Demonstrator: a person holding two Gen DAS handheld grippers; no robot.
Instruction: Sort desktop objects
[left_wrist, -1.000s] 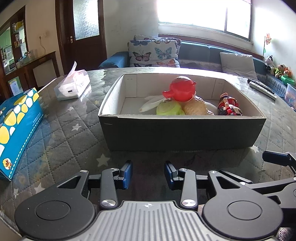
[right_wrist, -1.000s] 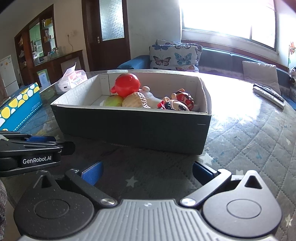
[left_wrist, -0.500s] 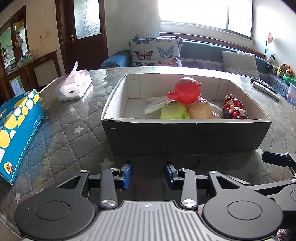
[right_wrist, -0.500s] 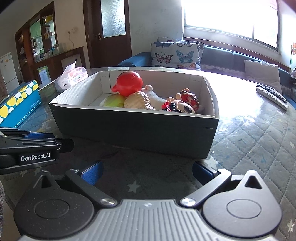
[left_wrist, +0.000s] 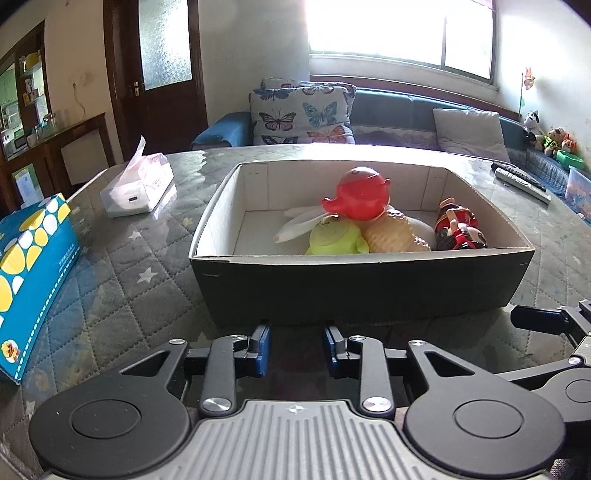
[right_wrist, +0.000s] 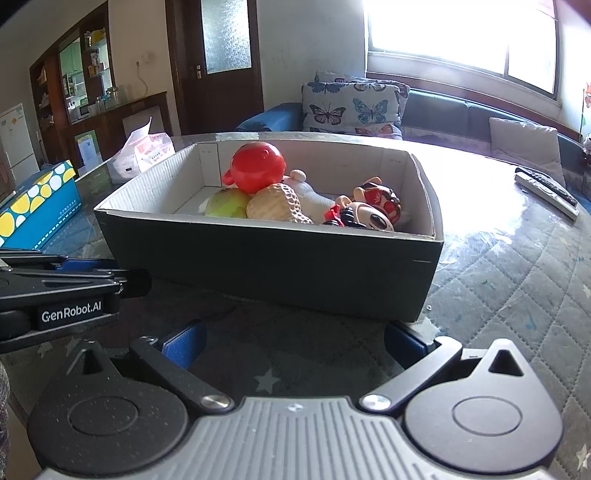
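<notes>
A dark cardboard box (left_wrist: 362, 288) with a white inside stands on the table just beyond both grippers. In it lie a red round toy (left_wrist: 360, 197), a green plush (left_wrist: 334, 236), a beige ribbed toy (left_wrist: 393, 234), a white plush and a red-and-black doll (left_wrist: 458, 229). My left gripper (left_wrist: 295, 349) sits low in front of the box's near wall. Its jaws are closing with nothing between them. My right gripper (right_wrist: 293, 345) stands wide open and empty before the same box (right_wrist: 273, 269), to the right of the left one.
A blue tissue box with yellow and white dots (left_wrist: 29, 273) lies at the left table edge. A white tissue pack (left_wrist: 140, 188) sits behind it. Remote controls (left_wrist: 521, 181) lie at the far right. A sofa with a butterfly cushion (left_wrist: 303, 118) stands beyond the table.
The left gripper's blue pads have drawn closer together. The right gripper's jaws keep their wide spread, and both views have hardly shifted.
</notes>
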